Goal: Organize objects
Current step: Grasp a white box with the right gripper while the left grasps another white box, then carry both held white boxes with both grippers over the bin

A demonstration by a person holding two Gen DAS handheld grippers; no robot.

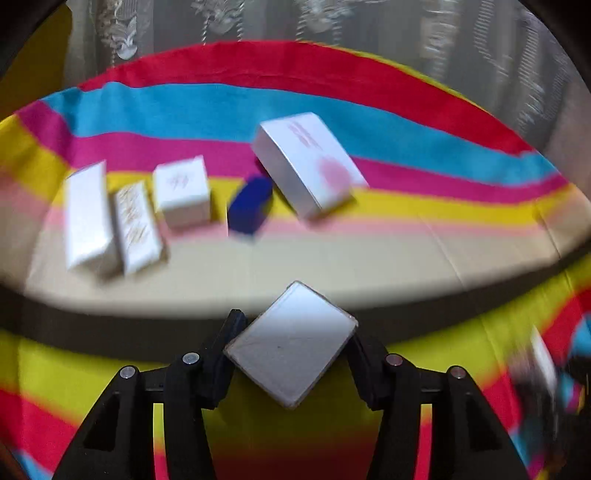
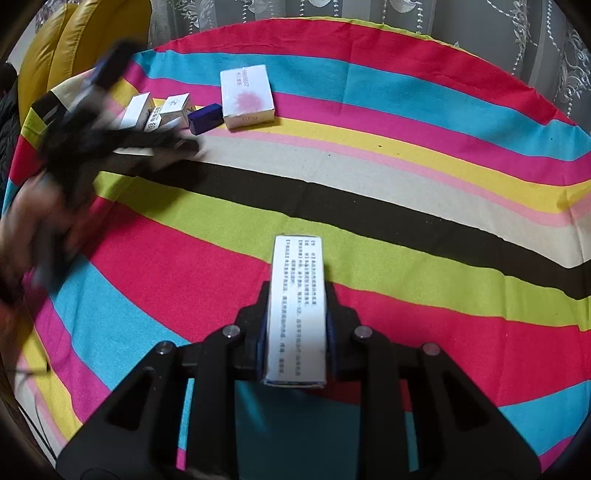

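Boxes in both grippers, and a row already forming at the far side of the striped cloth [image 2: 369,206]. The left gripper [image 1: 291,347] has its jaws part closed on a small white box [image 1: 293,345], caught corner to corner like a diamond, and that is the worry: pads bearing on two opposite corners could let it pivot or pop free on the way across. The right gripper [image 2: 295,325] has its jaws nearly together, clamped on the long sides of a narrow white carton with printed text [image 2: 297,310], which lies straight along the fingers and looks far more secure.

Up ahead, the row: a tall white box [image 1: 86,218], a gold-lettered box [image 1: 136,229] just beside it, a square white box [image 1: 183,192], a dark blue box [image 1: 249,206], then a large white box with a pink blotch [image 1: 308,162] at the right end. They sit close together, so a skewed box set down there could nudge its neighbours out of line. In the right wrist view the left gripper shows only as a dark blur at the left, close to the row. A yellow cushion [image 2: 88,33] and a lace curtain [image 2: 461,22] stand beyond the cloth.
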